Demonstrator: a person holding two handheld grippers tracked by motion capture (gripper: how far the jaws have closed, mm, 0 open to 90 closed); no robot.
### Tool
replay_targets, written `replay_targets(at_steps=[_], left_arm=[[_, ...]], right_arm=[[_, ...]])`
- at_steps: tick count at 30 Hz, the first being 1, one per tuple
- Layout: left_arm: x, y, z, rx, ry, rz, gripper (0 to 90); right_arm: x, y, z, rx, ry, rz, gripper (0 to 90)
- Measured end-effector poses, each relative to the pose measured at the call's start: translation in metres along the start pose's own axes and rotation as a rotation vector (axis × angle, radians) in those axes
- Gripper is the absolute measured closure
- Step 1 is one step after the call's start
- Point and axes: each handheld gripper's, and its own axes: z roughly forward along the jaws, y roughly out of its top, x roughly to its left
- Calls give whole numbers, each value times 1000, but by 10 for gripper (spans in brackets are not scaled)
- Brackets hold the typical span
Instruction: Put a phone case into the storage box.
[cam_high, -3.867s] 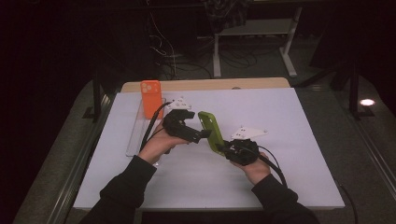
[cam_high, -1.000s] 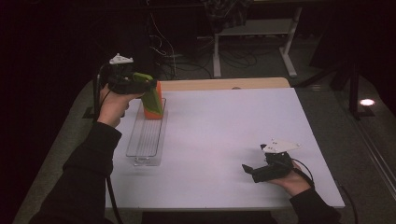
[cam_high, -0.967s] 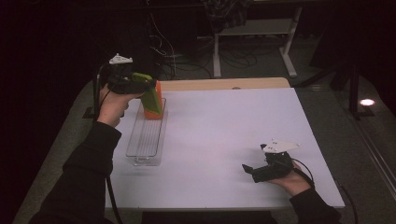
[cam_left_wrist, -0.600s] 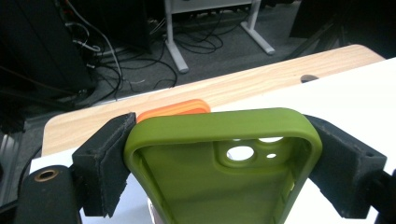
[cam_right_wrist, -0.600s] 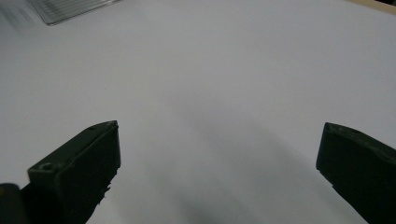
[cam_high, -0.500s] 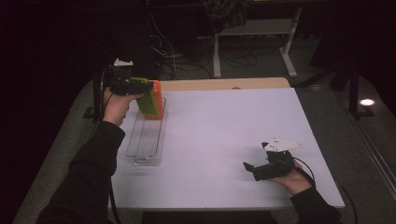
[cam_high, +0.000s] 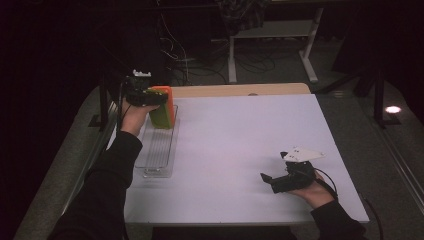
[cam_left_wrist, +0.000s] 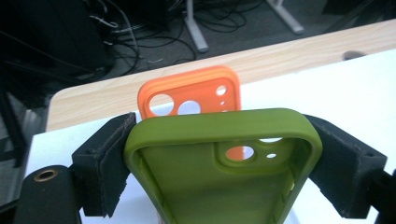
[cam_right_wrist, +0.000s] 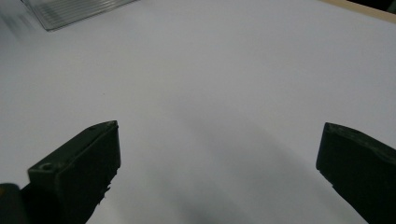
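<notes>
Right claw (cam_right_wrist: 219, 163): jaws stand wide apart, nothing between them, both black pads rising from the bottom edge over bare white worktop (cam_right_wrist: 224, 79). Soft shadow on the surface between and ahead of the jaws. Ribbed clear tray (cam_right_wrist: 74, 9) at top left corner, well apart from the claw; tan worktop edge at top right

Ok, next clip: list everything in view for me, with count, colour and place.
green phone case: 1, olive green, clamped between the left gripper's jaws, over the rack's far end
orange phone case: 1, orange, upright at the rack's far end, behind the green one
rack: 1, clear ribbed plastic, left side of the table
table: 1, white top with wood far edge
left gripper: 1, black, raised at far left
right gripper: 1, black, jaws open, low over the near right of the table
</notes>
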Motion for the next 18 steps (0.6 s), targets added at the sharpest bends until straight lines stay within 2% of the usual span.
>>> replay_targets(at_steps=[4, 5, 9, 14, 18], left_arm=[[-2, -3, 9, 14, 18, -6, 150], [-2, -4, 11, 27, 22, 5, 149], [-2, -9, 19, 19, 39, -1, 148], [-2, -10, 23, 7, 45, -23, 145], [0, -10, 27, -1, 46, -25, 120]], right_arm=[[1, 1, -1, -3, 2, -3, 0], [1, 1, -1, -2, 2, -4, 0], [1, 1, -2, -2, -2, -1, 0], [1, 1, -1, -1, 0, -2, 0], [2, 1, -1, -3, 4, -2, 0]])
